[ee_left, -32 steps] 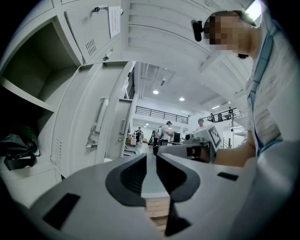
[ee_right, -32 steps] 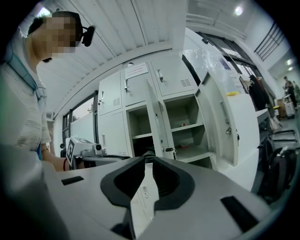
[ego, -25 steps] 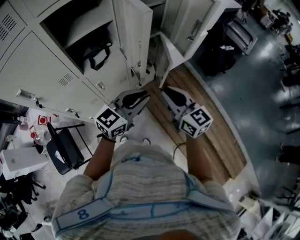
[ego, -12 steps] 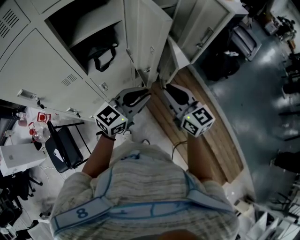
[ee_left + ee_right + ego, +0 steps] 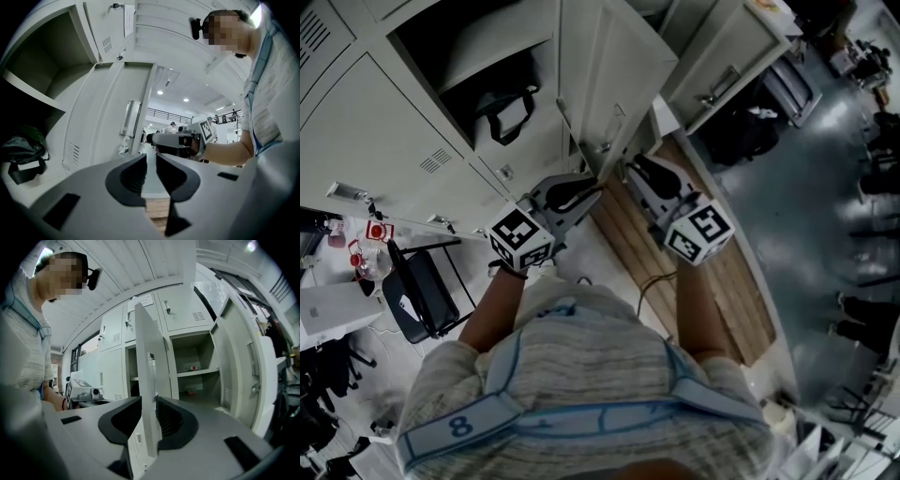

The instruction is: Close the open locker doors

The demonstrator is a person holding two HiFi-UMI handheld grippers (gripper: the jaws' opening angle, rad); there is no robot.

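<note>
— How are your arms set?
— Both forearms reach out ahead of my chest, side by side, the left (image 5: 492, 314) near the right (image 5: 692, 309).
— And the jaws?
— My left hand-held gripper (image 5: 594, 191) points level, its jaws a narrow slit apart with nothing between them. My right hand-held gripper (image 5: 630, 169) tips slightly down. Its jaws have just been opening and stand loose round a door edge (image 5: 149, 380).

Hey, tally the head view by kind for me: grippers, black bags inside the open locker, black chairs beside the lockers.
grippers: 2, the left gripper and the right gripper
black bag: 1
black chair: 1
total: 4
</note>
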